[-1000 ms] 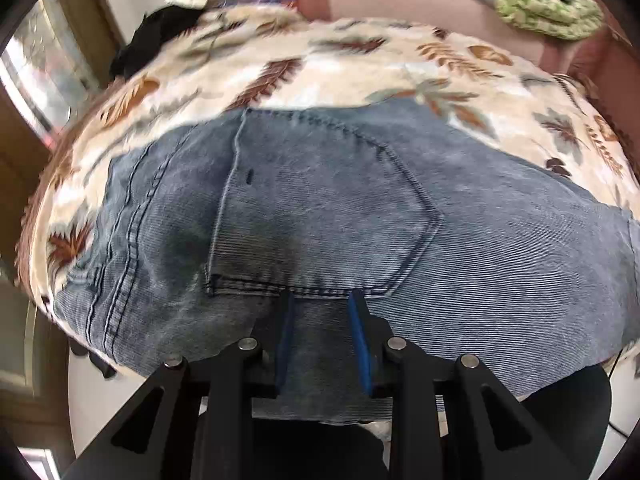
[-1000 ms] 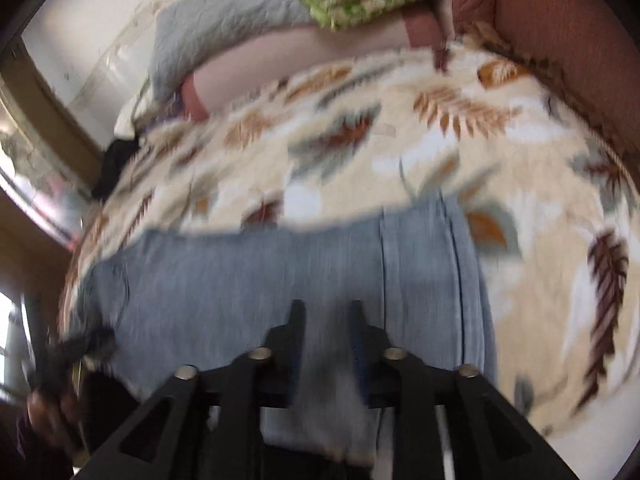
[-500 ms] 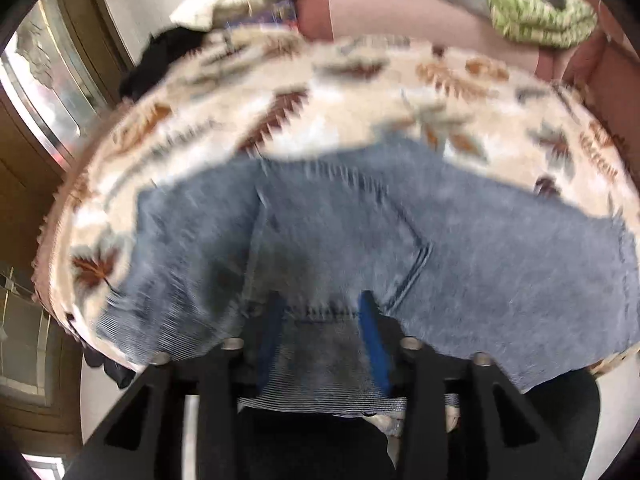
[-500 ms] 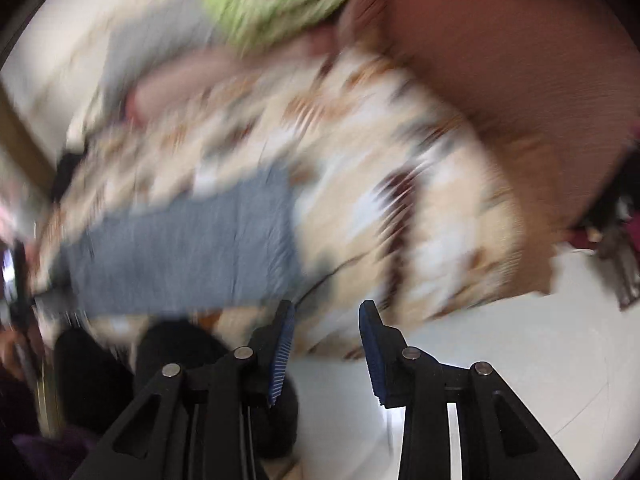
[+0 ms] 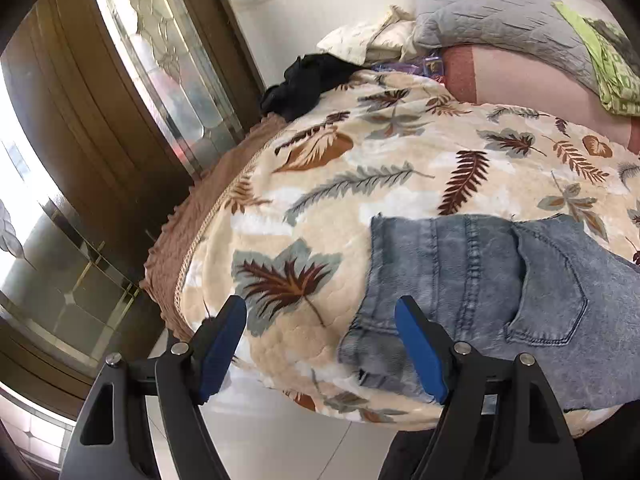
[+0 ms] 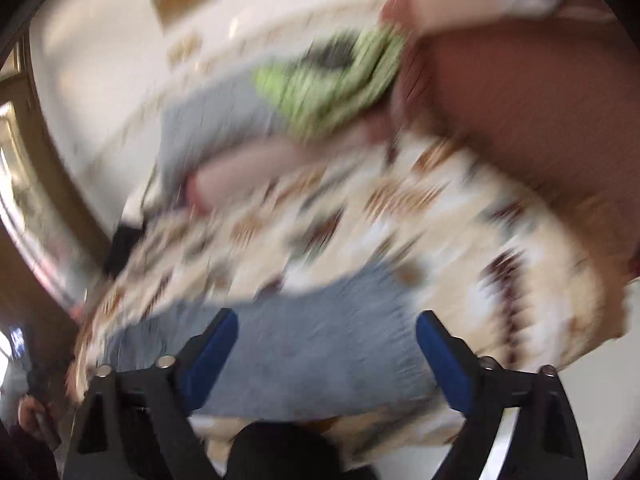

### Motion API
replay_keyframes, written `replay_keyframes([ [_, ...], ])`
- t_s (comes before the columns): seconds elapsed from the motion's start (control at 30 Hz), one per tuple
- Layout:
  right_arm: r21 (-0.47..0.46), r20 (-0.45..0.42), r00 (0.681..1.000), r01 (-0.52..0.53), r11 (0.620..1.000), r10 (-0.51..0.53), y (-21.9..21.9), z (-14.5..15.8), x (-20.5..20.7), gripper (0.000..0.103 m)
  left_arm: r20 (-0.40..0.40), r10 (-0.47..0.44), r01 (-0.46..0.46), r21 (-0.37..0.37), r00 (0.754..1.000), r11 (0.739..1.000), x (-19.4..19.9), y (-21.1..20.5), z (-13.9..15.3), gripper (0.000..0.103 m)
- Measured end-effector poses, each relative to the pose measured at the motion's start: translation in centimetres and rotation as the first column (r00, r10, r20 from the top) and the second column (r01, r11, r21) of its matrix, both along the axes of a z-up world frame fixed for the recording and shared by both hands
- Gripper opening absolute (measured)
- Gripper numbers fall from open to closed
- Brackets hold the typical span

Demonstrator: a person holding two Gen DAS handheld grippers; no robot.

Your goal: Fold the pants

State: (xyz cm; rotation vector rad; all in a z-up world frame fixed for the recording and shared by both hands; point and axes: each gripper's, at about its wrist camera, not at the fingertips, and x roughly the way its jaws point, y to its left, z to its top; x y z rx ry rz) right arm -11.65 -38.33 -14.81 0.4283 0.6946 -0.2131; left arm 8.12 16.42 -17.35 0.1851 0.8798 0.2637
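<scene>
My left gripper hangs released over the near edge of the bed, its blue pads spread wide and holding nothing. The pants, pale blue denim, lie flat on the bed's leaf-print blanket, to the right of that gripper; its right pad shows in front of the denim's left edge, while the left pad stands over bare blanket beside a brown leaf motif. A back pocket faces up near the middle of the visible denim. Beyond the pants, at the far end of the bed, sit a grey pillow, a green cloth and a black garment; wooden doors with patterned glass stand off the bed's left side.

My right gripper is likewise released, pads far apart, nothing between them. That view is heavily blurred, yet the pants show as a blue band on the blanket directly ahead of the pads and spanning the gap between them; whether the pads touch the cloth I cannot tell. The green cloth smears across the far end of the bed.
</scene>
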Motion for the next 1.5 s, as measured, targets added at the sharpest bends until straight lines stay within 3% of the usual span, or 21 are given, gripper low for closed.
replay_keyframes([
  [0.13, -0.016, -0.147, 0.98, -0.14, 0.99, 0.136, 4.2, -4.3, 5.4, 0.066, -0.026, -0.013, 0.011, -0.069, 1.0, 0.998, 0.9, 0.2, -1.5, 0.077],
  [0.17, 0.002, -0.18, 0.973, -0.143, 0.99, 0.141, 4.6, -5.5, 6.4, 0.057, -0.032, -0.016, 0.013, -0.086, 0.999, 0.996, 1.0, 0.3, -1.7, 0.077],
  [0.2, 0.016, -0.205, 0.969, -0.141, 0.99, 0.141, 4.6, -6.5, 7.0, 0.055, -0.037, -0.016, 0.012, -0.102, 0.999, 0.995, 1.4, 0.3, -2.0, 0.074],
  [0.27, 0.035, -0.254, 0.96, -0.111, 0.993, 0.116, 4.0, -8.5, 8.0, 0.049, -0.059, -0.02, 0.011, -0.143, 0.998, 0.99, 2.4, -0.2, -2.9, 0.048],
  [0.3, 0.048, -0.276, 0.956, -0.086, 0.995, 0.096, 3.6, -9.2, 8.1, 0.047, -0.075, -0.027, 0.013, -0.179, 0.997, 0.984, 3.0, -0.4, -3.4, 0.043],
  [0.43, 0.06, -0.327, 0.943, -0.05, 0.997, 0.067, 2.4, -11.5, 8.6, 0.047, -0.113, -0.062, 0.032, -0.243, 0.992, 0.969, 4.6, -2.0, -5.5, 0.037],
  [0.53, 0.077, -0.361, 0.931, -0.028, 0.997, 0.054, 1.4, -12.9, 8.5, 0.047, -0.173, -0.071, 0.034, -0.211, 0.982, 0.977, 4.9, -2.9, -7.6, 0.035],
  [0.63, 0.055, -0.359, 0.931, -0.044, 0.998, 0.061, 1.4, -12.9, 8.2, 0.046, -0.198, -0.066, 0.031, -0.176, 0.978, 0.984, 4.1, -3.0, -9.4, 0.036],
  [0.83, 0.05, -0.353, 0.932, -0.072, 0.996, 0.085, 1.4, -13.4, 7.3, 0.046, -0.14, -0.134, 0.144, 0.06, 0.981, 0.988, 1.8, -4.9, -10.5, 0.036],
  [0.87, 0.055, -0.349, 0.933, -0.072, 0.996, 0.087, 1.3, -13.3, 7.0, 0.046, -0.144, -0.132, 0.143, 0.068, 0.981, 0.987, 1.7, -4.8, -10.5, 0.036],
  [1.03, 0.081, -0.339, 0.935, -0.079, 0.994, 0.102, 0.6, -13.4, 5.8, 0.042, -0.202, -0.09, 0.108, 0.081, 0.975, 0.991, 2.0, -4.6, -9.6, 0.035],
  [1.13, 0.126, -0.324, 0.94, -0.07, 0.99, 0.108, -0.4, -12.5, 5.0, 0.042, -0.174, -0.091, 0.103, 0.058, 0.981, 0.993, 1.4, -5.2, -7.6, 0.035],
  [1.23, 0.139, -0.253, 0.966, -0.023, 0.99, 0.058, -2.6, -10.7, 3.1, 0.044, -0.12, -0.164, 0.171, 0.051, 0.979, 0.984, 0.4, -7.8, -5.2, 0.035],
  [1.4, 0.187, -0.147, 0.989, 0.023, 0.982, 0.005, -6.1, -7.8, 0.7, 0.044, -0.088, -0.338, 0.341, 0.022, 0.937, 0.94, -0.7, -13.9, -3.7, 0.035],
  [1.5, 0.141, -0.132, 0.991, 0.029, 0.99, -0.01, -6.8, -6.9, 1.2, 0.045, -0.109, -0.415, 0.417, -0.005, 0.903, 0.909, -1.0, -17.8, -3.9, 0.036],
])
